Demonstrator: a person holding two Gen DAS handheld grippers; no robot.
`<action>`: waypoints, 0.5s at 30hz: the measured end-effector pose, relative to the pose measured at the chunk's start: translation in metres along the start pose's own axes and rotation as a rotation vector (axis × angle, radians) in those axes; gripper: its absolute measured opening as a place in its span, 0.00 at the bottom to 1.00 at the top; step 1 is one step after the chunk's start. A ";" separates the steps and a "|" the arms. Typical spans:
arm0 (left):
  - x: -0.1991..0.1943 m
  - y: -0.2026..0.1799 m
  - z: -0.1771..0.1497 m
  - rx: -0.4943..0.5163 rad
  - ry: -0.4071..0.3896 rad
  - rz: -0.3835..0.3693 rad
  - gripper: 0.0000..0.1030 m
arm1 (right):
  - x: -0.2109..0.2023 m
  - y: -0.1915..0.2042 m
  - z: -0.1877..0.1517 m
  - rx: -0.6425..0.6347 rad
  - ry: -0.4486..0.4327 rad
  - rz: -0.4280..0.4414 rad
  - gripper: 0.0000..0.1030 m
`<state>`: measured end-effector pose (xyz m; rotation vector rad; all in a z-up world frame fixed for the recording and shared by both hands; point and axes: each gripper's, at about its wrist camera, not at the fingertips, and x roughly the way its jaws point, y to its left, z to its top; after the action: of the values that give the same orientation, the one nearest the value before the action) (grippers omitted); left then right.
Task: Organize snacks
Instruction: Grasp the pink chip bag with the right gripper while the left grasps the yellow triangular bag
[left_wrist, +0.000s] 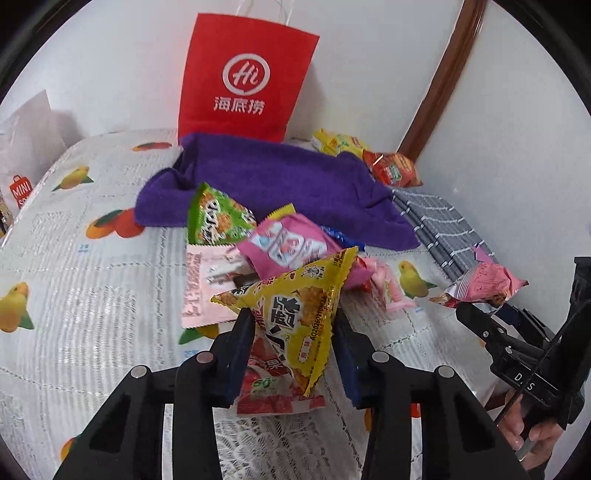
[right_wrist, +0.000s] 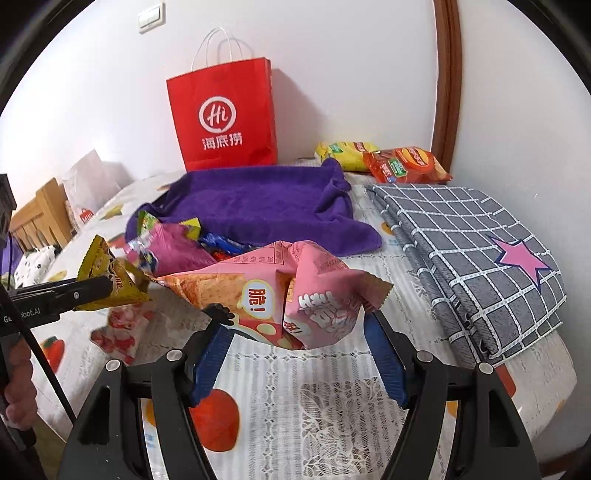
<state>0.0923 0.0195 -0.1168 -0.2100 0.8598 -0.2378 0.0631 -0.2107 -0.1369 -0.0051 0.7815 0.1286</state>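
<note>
My left gripper (left_wrist: 293, 317) is shut on a yellow triangular snack packet (left_wrist: 295, 295), held a little above the tablecloth; the right wrist view shows that packet (right_wrist: 110, 280) at the far left. A red strawberry packet (left_wrist: 273, 391) lies under it. My right gripper (right_wrist: 295, 317) is shut on a crumpled pink crisp bag (right_wrist: 280, 291), lifted off the table; the left wrist view shows this bag (left_wrist: 484, 284) at the right. A pile of snacks lies by the purple towel (left_wrist: 280, 177): a green packet (left_wrist: 218, 221), a magenta packet (left_wrist: 288, 247) and a pale pink packet (left_wrist: 207, 280).
A red paper bag (right_wrist: 221, 118) stands against the wall behind the towel. Yellow (right_wrist: 343, 155) and orange crisp bags (right_wrist: 406, 166) lie at the back right. A folded grey checked cloth (right_wrist: 461, 251) covers the right side. A white shopping bag (left_wrist: 26, 147) stands left.
</note>
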 end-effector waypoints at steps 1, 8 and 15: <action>-0.003 0.002 0.001 -0.002 -0.007 -0.002 0.38 | -0.002 0.002 0.002 0.001 -0.003 0.002 0.69; -0.017 0.009 0.006 -0.006 -0.026 -0.002 0.37 | -0.009 0.012 0.014 0.000 -0.015 0.017 0.69; -0.022 0.015 0.029 -0.009 -0.041 0.031 0.37 | -0.011 0.013 0.038 0.006 -0.035 0.021 0.69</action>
<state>0.1025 0.0424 -0.0862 -0.2091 0.8225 -0.2004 0.0805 -0.1974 -0.1015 0.0110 0.7473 0.1463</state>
